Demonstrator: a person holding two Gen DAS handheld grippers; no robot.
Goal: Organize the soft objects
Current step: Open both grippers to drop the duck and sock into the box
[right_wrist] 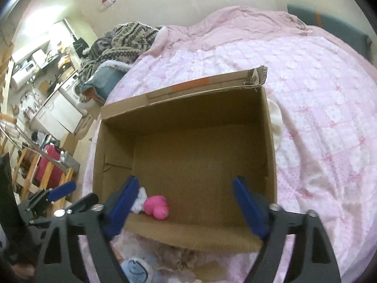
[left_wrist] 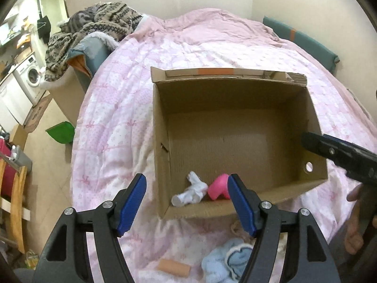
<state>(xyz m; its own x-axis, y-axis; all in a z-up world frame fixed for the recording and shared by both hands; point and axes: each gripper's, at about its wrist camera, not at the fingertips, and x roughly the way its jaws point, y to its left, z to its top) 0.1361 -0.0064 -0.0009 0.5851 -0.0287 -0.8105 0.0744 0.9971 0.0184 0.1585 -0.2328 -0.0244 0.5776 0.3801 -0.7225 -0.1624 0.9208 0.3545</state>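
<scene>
An open cardboard box (left_wrist: 235, 87) stands on the pink bed; it also shows in the right wrist view (right_wrist: 183, 99). Inside, near its front wall, lie a white soft toy (left_wrist: 190, 192) and a pink soft toy (left_wrist: 219, 187), also seen in the right wrist view: white (right_wrist: 140, 199), pink (right_wrist: 156, 207). My left gripper (left_wrist: 187, 202) is open and empty above the box's front left corner. My right gripper (right_wrist: 186, 202) is open and empty over the box's front edge; it shows at the right in the left wrist view (left_wrist: 339, 155). A light blue soft toy (left_wrist: 227, 259) lies on the bed in front of the box.
A small tan roll (left_wrist: 174, 267) lies on the quilt near the blue toy. A white fluffy item (right_wrist: 276, 118) rests against the box's right side. Patterned blankets (left_wrist: 94, 30) pile at the bed's far left. The floor at left holds a green dustpan (left_wrist: 61, 132) and furniture.
</scene>
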